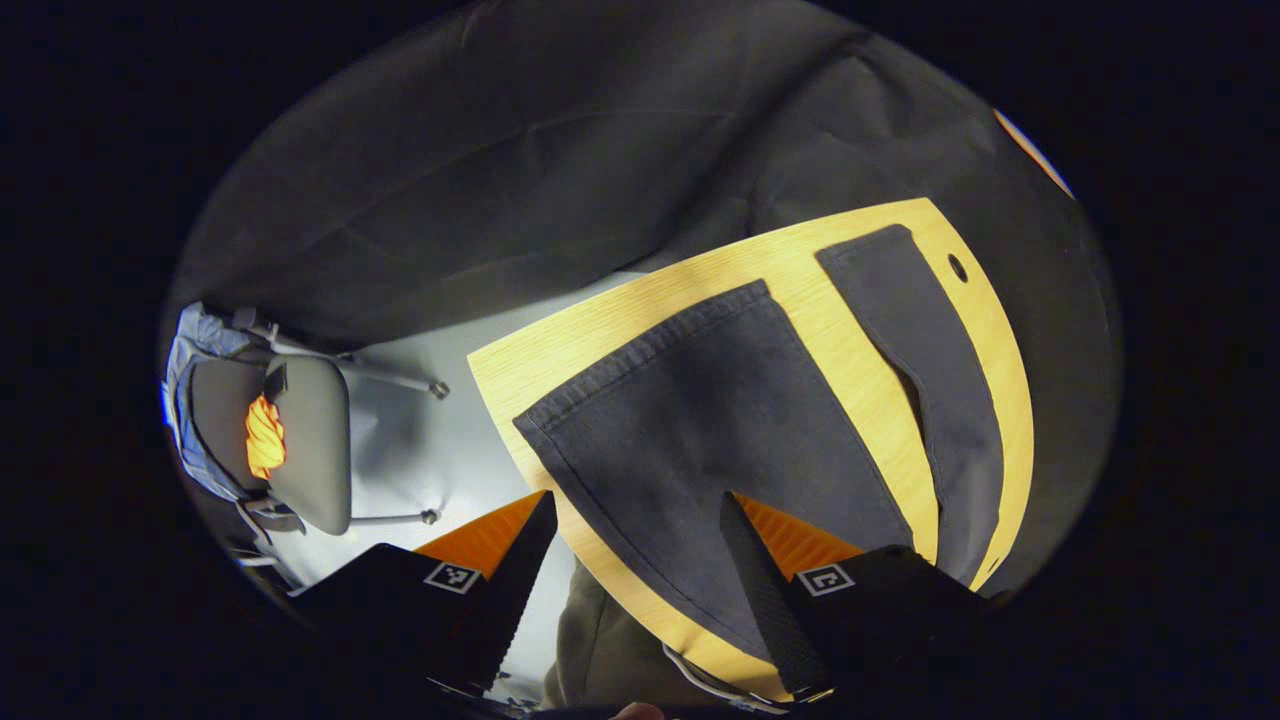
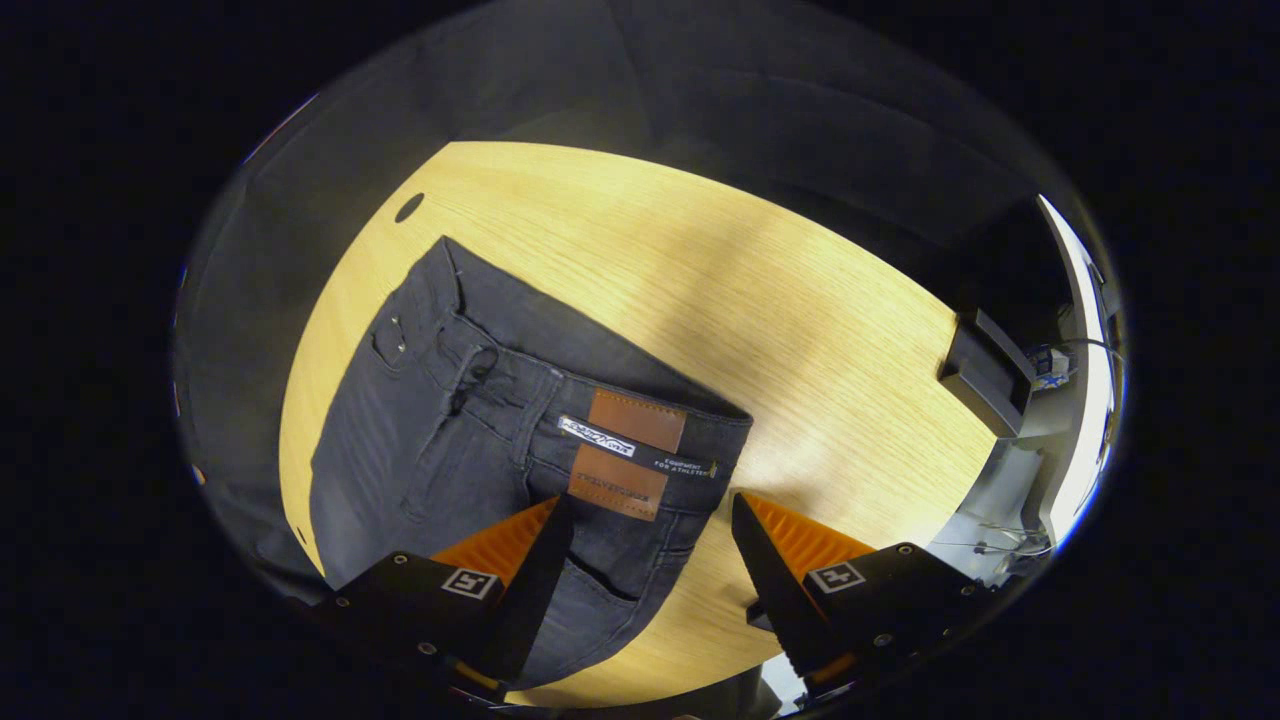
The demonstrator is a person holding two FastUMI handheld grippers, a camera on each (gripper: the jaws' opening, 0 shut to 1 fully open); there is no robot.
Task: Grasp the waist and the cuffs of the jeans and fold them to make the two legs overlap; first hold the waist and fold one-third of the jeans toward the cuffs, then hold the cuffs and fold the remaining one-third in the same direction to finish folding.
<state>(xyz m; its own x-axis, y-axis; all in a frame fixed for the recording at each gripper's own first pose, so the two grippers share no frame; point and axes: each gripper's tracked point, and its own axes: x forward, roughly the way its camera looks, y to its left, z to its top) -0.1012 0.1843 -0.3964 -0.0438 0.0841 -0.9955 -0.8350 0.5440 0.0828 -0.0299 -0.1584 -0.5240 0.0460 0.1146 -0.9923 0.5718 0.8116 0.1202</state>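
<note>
Dark grey jeans lie flat on a light wooden table point(image 2: 760, 300). The left gripper view looks down on the two legs, apart from each other: the near cuff point(image 1: 640, 370) spreads wide, the far leg point(image 1: 925, 360) runs along the table's far side. My left gripper point(image 1: 640, 515) hovers open above the near leg, close to the table's edge. In the right gripper view the waist point(image 2: 600, 420) with its brown leather patch point(image 2: 637, 420) faces me. My right gripper point(image 2: 652, 515) hangs open just over the waistband's near corner, nothing between its fingers.
A grey chair point(image 1: 290, 440) with a blue garment and something orange on it stands on the pale floor left of the table. A dark box point(image 2: 985, 375) sits at the table's far right edge. A cable hole point(image 2: 409, 207) marks the tabletop beyond the jeans.
</note>
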